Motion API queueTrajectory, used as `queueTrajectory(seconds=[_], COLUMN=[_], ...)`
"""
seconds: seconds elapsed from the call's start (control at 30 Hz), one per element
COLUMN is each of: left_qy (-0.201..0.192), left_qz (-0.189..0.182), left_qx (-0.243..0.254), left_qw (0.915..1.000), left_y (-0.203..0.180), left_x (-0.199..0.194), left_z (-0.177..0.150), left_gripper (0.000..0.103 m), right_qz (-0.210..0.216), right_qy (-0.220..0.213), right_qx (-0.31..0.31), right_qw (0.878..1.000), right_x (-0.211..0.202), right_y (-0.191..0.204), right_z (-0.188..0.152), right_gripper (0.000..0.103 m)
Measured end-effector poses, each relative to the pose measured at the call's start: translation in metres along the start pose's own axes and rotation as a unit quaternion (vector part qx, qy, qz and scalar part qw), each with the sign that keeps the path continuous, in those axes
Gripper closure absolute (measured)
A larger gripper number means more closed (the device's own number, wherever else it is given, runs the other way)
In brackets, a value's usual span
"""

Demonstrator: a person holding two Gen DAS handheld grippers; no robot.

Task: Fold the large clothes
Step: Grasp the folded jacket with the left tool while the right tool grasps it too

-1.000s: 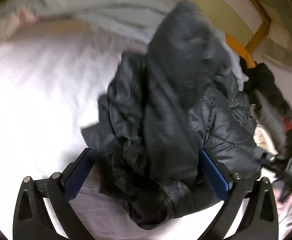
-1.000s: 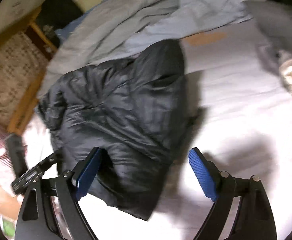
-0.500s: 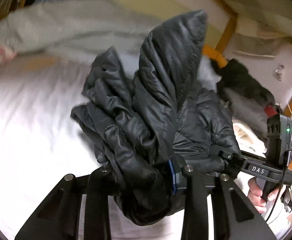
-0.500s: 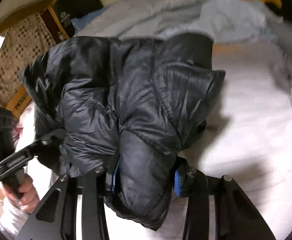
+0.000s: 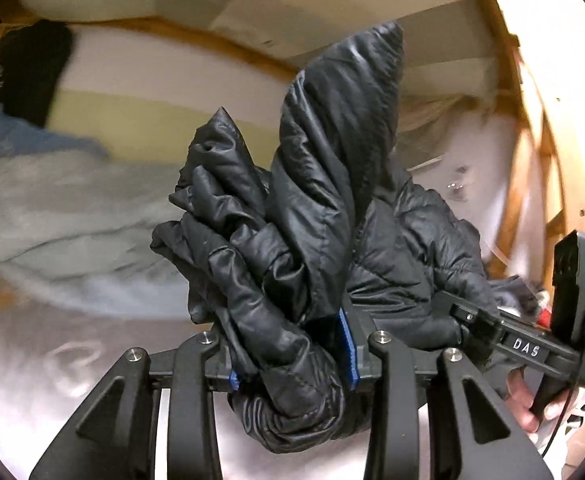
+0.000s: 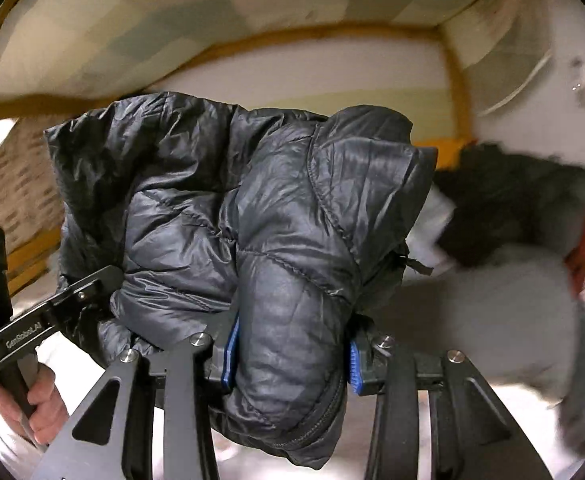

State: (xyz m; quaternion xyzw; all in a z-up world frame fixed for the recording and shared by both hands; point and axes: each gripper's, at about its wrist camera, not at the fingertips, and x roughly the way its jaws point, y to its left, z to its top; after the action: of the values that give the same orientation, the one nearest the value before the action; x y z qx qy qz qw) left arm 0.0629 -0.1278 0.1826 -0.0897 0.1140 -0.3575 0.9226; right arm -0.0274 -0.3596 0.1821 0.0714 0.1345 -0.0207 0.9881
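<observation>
Tongs both clench the black puffer jacket (image 5: 324,208): left tongs (image 5: 292,354) easing open, right tongs (image 6: 290,350) firm; spread it flat over the bed (image 5: 52,360)

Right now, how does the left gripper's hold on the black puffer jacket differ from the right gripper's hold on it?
The left gripper pinches a twisted, crumpled bunch of the black puffer jacket, its jaws easing open slightly; the right gripper clamps a smoother, rounded quilted roll. Above the left gripper the fabric rises in pointed peaks; above the right gripper it spreads in a broad mass. A zipper shows below the right gripper's hold, none at the left gripper's. Both have blue pads pressing the jacket.
</observation>
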Motion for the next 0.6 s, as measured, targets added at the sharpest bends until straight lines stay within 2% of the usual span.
queueTrajectory(seconds=[0.07,0.2,0.27,0.4,0.5,0.6], left_qy=[0.0,0.014,0.011,0.018,0.056,0.115], left_qz=[-0.02,-0.071,-0.081,-0.088,-0.084,-0.062], left_qx=[0.012,0.0,0.011,0.027,0.022,0.012], left_qw=[0.9997,0.9974,0.9966,0.9956,0.9947,0.9914], left_y=[-0.019,-0.053,-0.071,-0.099,-0.105,-0.112], left_x=[0.024,0.093,0.113,0.158,0.193,0.245], left_z=[0.006,0.009,0.002,-0.025,-0.046,-0.071], left_gripper=[0.067,0.067,0.066,0.065,0.063,0.06], right_qz=[-0.043,-0.1,-0.126,-0.192,-0.236,-0.273], right_qy=[-0.015,-0.039,-0.051,-0.057,-0.037,-0.015], right_qx=[-0.011,-0.002,0.011,0.008,0.004,-0.015], right_qw=[0.999,0.994,0.991,0.98,0.971,0.962], right_x=[-0.007,-0.018,-0.023,-0.015,0.003,0.033], right_y=[-0.026,-0.076,-0.105,-0.137,-0.158,-0.17], right_z=[0.015,0.027,0.024,0.014,0.001,-0.017], right_gripper=[0.06,0.06,0.06,0.06,0.06,0.059])
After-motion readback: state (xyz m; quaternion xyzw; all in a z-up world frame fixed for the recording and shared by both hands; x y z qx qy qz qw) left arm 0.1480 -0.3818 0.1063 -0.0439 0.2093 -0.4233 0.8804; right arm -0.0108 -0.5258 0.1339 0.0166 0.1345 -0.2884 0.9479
